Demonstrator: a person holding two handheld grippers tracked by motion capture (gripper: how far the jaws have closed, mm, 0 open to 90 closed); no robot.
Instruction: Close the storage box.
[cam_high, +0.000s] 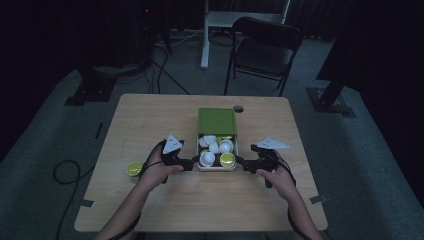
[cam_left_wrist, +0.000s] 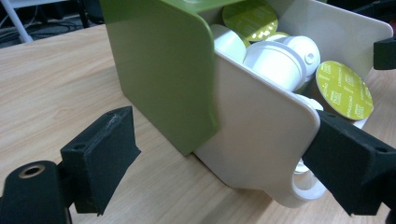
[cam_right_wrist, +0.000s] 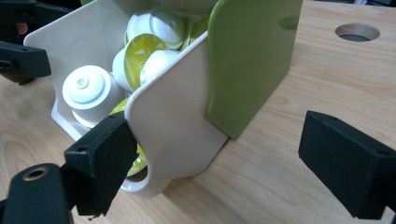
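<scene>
Capsules (cam_high: 215, 150), white and lime-topped, fill a white drawer (cam_high: 218, 167) at table centre, its far end hidden inside a green sleeve (cam_high: 217, 121). Left gripper (cam_high: 192, 162) at nine o'clock and right gripper (cam_high: 241, 162) at three o'clock flank its front corners, jaws parted, gripping nothing. One stray capsule (cam_high: 133, 169) lies near the left edge.

High view dim, perhaps underexposed; gripper views bright.

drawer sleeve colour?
Olive green sleeve over a white drawer; clearest in the left gripper view.
</scene>
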